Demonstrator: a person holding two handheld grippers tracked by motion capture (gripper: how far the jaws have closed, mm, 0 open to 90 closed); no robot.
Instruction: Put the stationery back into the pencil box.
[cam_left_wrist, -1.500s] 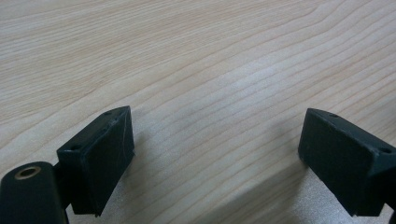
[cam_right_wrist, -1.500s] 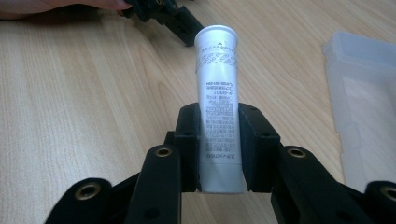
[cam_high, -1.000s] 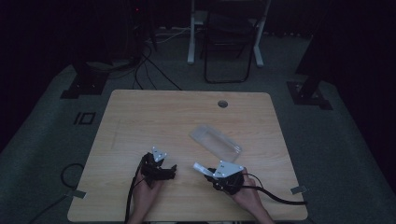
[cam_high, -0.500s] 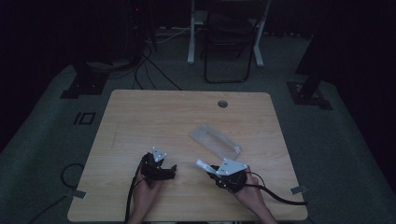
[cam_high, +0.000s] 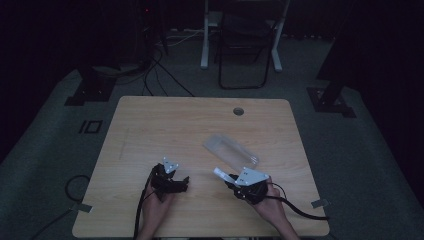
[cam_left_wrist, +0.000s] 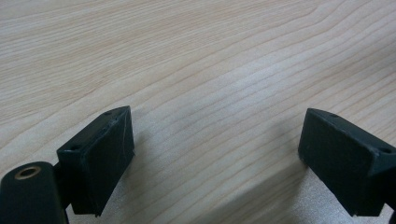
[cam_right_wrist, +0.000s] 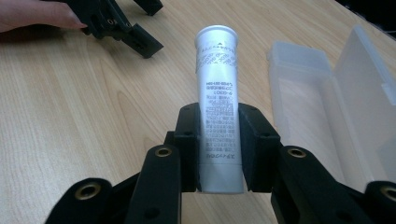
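Since the earlier frames, the right gripper (cam_high: 226, 177) has shifted slightly toward the table's near edge with its load; the left gripper (cam_high: 181, 181) and the case have kept their places.

The table (cam_high: 165, 120) is light wood with rounded corners and a round cable hole (cam_high: 238, 111) near its far edge. It stands on dark carpet; a chair (cam_high: 243, 45) and cables lie beyond it in the dim background.

The case (cam_high: 231, 151) is a clear plastic box lying open on the table right of centre, just beyond the right gripper. In the right gripper view, the case (cam_right_wrist: 327, 107) lies to the right of the jaws, its hinged lid folded outward flat beside the tray.

The right gripper sits near the table's front edge, held by the right hand (cam_high: 270, 207). Its jaws are clamped on the tube (cam_high: 220, 173). In the right gripper view, the right gripper (cam_right_wrist: 219, 144) pinches the lower part of the tube (cam_right_wrist: 217, 88), a white cylinder with printed text, and the tube projects forward from the jaws above the wood, its capped end away from the camera.

The left gripper rests near the front edge, left of the right gripper and well apart from the case, held by the left hand (cam_high: 155, 210). In the left gripper view, the left gripper (cam_left_wrist: 215, 154) has its jaws spread wide, with bare wood between them.
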